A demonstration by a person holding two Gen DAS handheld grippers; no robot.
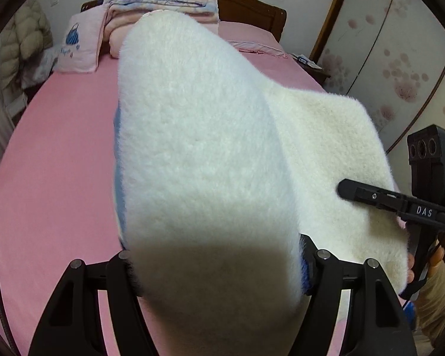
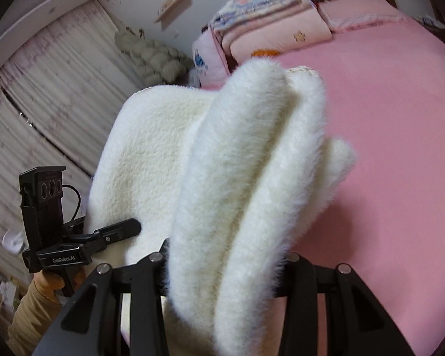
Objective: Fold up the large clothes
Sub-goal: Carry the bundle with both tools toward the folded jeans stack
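Observation:
A large white fluffy garment [image 1: 198,136] with a blue lining edge [image 1: 120,201] hangs above the pink bed. My left gripper [image 1: 219,270] is shut on a thick fold of it, which hides the fingertips. My right gripper [image 2: 225,270] is shut on another bunched fold of the same garment [image 2: 252,163]. In the left wrist view the right gripper [image 1: 350,191] shows at the far right, its fingers clamped on the garment's edge. In the right wrist view the left gripper [image 2: 130,227] shows at the lower left, clamped on the garment too.
The pink bed sheet [image 1: 59,154] spreads under the garment. Folded quilts [image 1: 166,0] and a pink pillow [image 1: 80,47] lie at the headboard. A puffy jacket [image 2: 160,59] hangs by the wall. A wardrobe with flower pattern [image 1: 400,68] stands to the right.

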